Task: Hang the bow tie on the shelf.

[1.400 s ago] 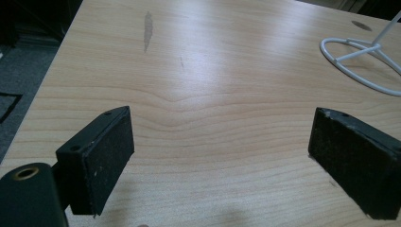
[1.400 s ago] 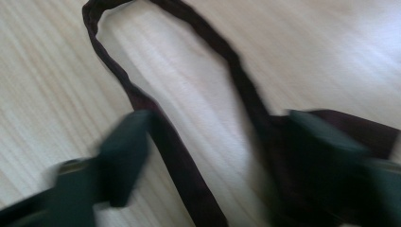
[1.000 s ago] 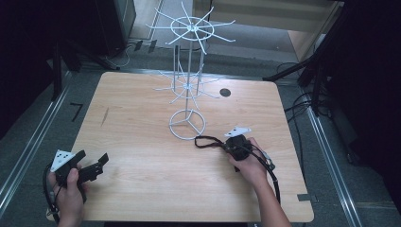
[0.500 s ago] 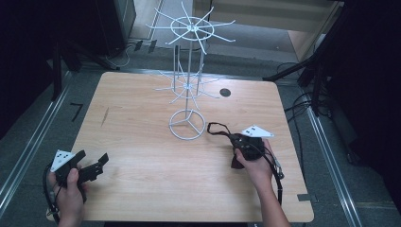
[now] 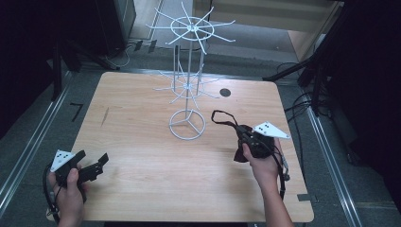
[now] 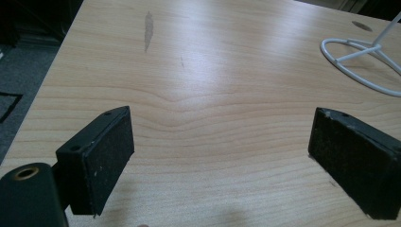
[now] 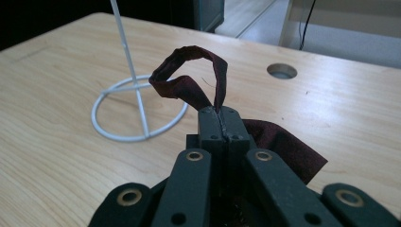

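Black claws (image 5: 94,165) — grey plates, brass rivets.

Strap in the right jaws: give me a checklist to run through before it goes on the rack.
1. Right gripper shut on the strap: ok.
2. Strap loop stands open above the jaws: ok.
3. Rack upright on the table, base ring flat: ok.
4. Rack arms bare, with room for a loop: ok.
5. Left gripper open, holding nothing, apart from the rack: ok.
6. Cloth below the jaws lifted off the table: cannot tell.
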A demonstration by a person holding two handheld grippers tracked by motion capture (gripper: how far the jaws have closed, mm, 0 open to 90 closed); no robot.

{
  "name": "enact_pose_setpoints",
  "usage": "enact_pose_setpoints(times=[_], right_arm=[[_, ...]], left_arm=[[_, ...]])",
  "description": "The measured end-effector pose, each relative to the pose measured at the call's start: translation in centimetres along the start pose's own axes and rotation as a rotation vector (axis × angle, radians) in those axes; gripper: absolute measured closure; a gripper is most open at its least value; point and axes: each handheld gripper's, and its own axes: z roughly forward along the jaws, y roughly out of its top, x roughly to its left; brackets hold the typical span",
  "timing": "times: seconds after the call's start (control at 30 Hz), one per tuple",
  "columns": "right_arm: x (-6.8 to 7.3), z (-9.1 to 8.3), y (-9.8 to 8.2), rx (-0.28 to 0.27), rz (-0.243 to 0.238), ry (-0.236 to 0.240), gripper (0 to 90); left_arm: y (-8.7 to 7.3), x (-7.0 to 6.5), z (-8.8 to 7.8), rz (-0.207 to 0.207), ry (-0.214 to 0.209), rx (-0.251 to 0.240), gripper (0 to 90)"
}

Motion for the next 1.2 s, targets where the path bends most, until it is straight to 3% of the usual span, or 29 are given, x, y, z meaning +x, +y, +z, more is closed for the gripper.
enact_pose_setpoints(times=[0.43, 1.2], right_arm=[[0.1, -2.2, 1.5, -0.067, 0.006, 0.005, 90.0], [0.7, -4.2, 3.7, -0.168, -0.005, 0.025, 90.0]], left_arm=[[0.0, 0.0, 0.0, -0.002, 0.000, -0.002, 8.4], [0.0, 0.0, 0.0, -0.002, -0.001, 0.000, 8.4]])
